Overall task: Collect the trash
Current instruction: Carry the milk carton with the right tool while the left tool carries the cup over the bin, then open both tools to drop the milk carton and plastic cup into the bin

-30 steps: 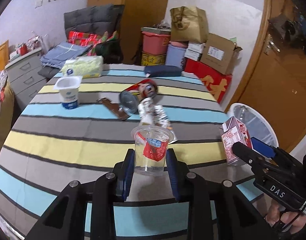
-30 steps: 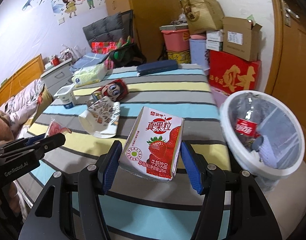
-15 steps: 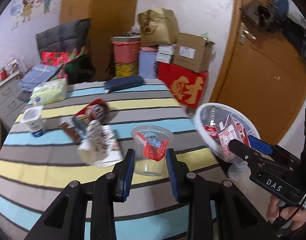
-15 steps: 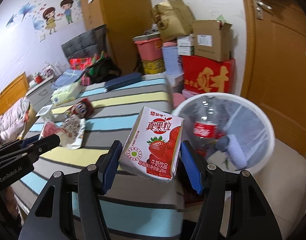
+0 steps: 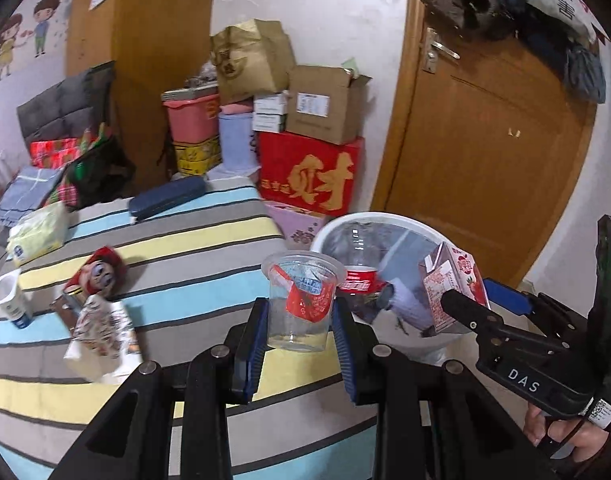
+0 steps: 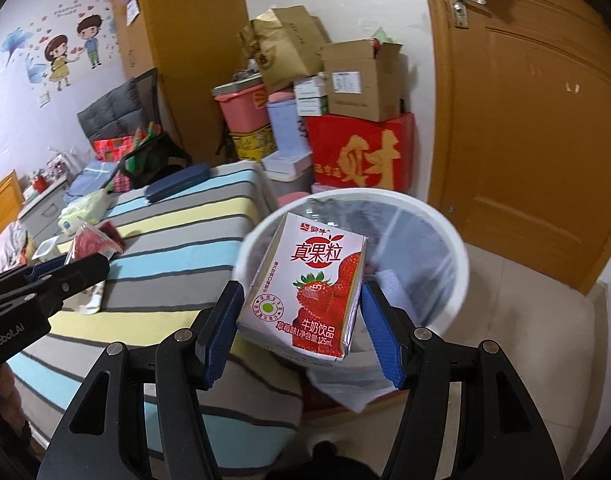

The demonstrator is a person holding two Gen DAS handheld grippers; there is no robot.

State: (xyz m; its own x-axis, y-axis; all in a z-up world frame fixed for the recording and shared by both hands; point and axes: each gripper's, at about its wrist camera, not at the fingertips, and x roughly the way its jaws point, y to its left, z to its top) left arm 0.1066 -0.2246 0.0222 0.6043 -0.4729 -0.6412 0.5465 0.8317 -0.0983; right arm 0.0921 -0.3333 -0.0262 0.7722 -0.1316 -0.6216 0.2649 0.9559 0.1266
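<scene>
milk carton (image 6: 305, 284) moved over bin (image 6: 457, 256)

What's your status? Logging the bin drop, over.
Left gripper shut on plastic cup. Right gripper shut on milk carton, above white bin. Nothing blocking the bin.

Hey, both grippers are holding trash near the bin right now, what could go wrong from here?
1. The right gripper holds the milk carton near the white bin's near rim; released early, it may hit the rim and fall outside.
2. The left gripper pinches a thin plastic cup above the striped table; squeezing could crush it.
3. Converging on one bin, the grippers might collide.
</scene>
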